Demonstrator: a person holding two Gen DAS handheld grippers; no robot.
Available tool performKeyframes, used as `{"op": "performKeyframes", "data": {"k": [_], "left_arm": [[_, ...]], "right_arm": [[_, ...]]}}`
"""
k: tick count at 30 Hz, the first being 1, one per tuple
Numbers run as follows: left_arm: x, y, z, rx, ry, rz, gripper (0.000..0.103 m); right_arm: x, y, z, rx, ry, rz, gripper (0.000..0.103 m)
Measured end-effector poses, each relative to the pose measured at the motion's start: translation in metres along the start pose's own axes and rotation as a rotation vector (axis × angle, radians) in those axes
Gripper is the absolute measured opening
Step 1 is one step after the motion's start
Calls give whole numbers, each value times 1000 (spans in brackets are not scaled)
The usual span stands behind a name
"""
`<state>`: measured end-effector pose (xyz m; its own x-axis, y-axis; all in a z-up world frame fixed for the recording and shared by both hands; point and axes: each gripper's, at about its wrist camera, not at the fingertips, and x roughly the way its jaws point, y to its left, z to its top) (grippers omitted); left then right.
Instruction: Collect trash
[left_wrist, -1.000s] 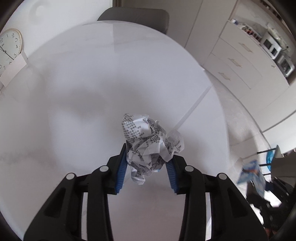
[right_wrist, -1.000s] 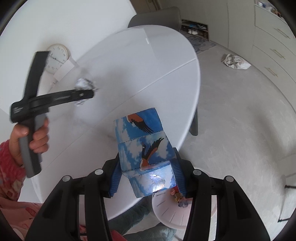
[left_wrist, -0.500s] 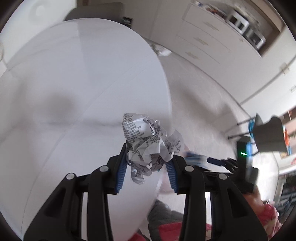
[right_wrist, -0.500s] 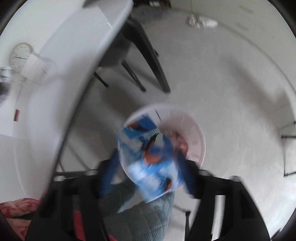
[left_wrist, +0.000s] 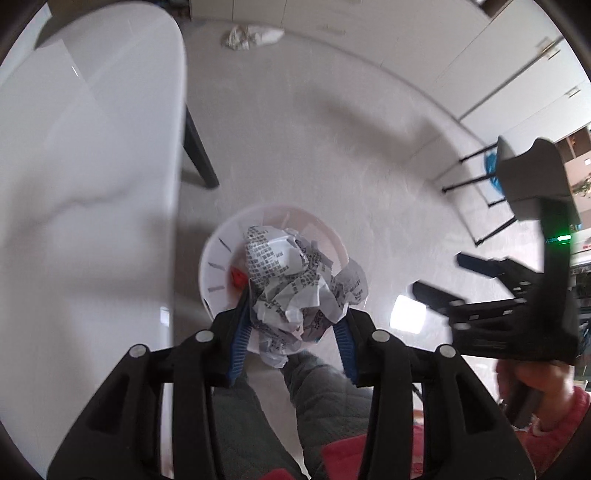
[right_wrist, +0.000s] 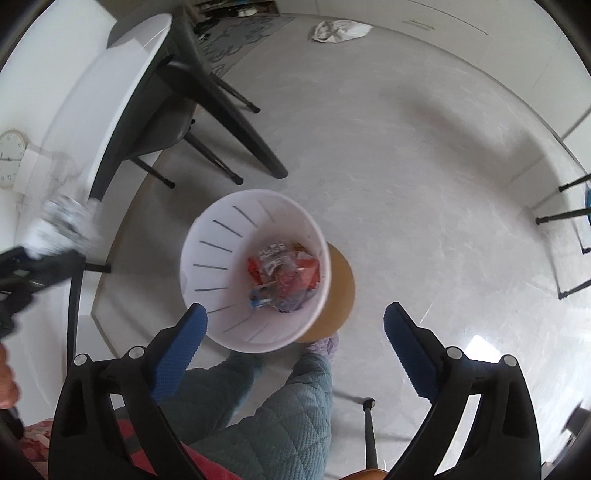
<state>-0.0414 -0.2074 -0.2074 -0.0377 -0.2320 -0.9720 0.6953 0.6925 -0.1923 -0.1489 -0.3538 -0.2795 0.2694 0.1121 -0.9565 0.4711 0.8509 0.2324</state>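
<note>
Crumpled paper (left_wrist: 295, 288), between the opening left claw (left_wrist: 293, 339), hides the bin (left_wrist: 218, 258).

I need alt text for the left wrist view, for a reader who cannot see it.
The left gripper, jaws opening, has a crumpled printed paper ball between its blue pads above a white slotted bin on the pale floor. A white table fills the left; the right gripper is at right.

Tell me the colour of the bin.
White, with dark slits down its wall; the bin shows best in the right wrist view.
</note>
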Motion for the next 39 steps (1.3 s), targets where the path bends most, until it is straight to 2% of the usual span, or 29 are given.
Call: {"op": "performKeyframes", "data": {"k": [1, 2, 4, 7, 14, 18, 20, 21, 26, 27, 31, 34, 39], "left_arm": [[3, 3, -6, -6, 15, 1, 50], [8, 3, -7, -13, 29, 3, 63], [11, 0, -7, -22, 42, 19, 80], [9, -3, -6, -15, 33, 19, 87], [-7, -1, 2, -55, -4, 31, 88], [-52, 13, 2, -99, -112, 84, 88], [-84, 26, -1, -133, -190, 126, 91], [-98, 32, -3, -145, -218, 141, 93], [-209, 71, -23, -257, -478, 289, 94], [-223, 76, -27, -273, -510, 307, 94], [-300, 106, -55, -384, -669, 415, 95], [-344, 125, -78, -469, -744, 479, 95], [-381, 147, -105, -565, -759, 540, 95]], "right_arm": [[1, -4, 0, 4, 3, 1, 96], [3, -6, 0, 6, 6, 0, 97], [6, -10, -1, 10, 19, -1, 97], [11, -12, -1, 6, 31, -1, 97], [3, 1, 10, -26, 24, -1, 97], [-18, 35, 27, -99, -30, -16, 97], [-41, 64, 41, -156, -83, 9, 97], [-51, 78, 47, -180, -104, 17, 101], [-121, 173, 78, -374, -286, 36, 101], [-137, 193, 84, -409, -325, 43, 101], [-190, 251, 99, -482, -437, 123, 101], [-228, 290, 110, -535, -508, 156, 101], [-270, 349, 114, -636, -613, 142, 101]]}}
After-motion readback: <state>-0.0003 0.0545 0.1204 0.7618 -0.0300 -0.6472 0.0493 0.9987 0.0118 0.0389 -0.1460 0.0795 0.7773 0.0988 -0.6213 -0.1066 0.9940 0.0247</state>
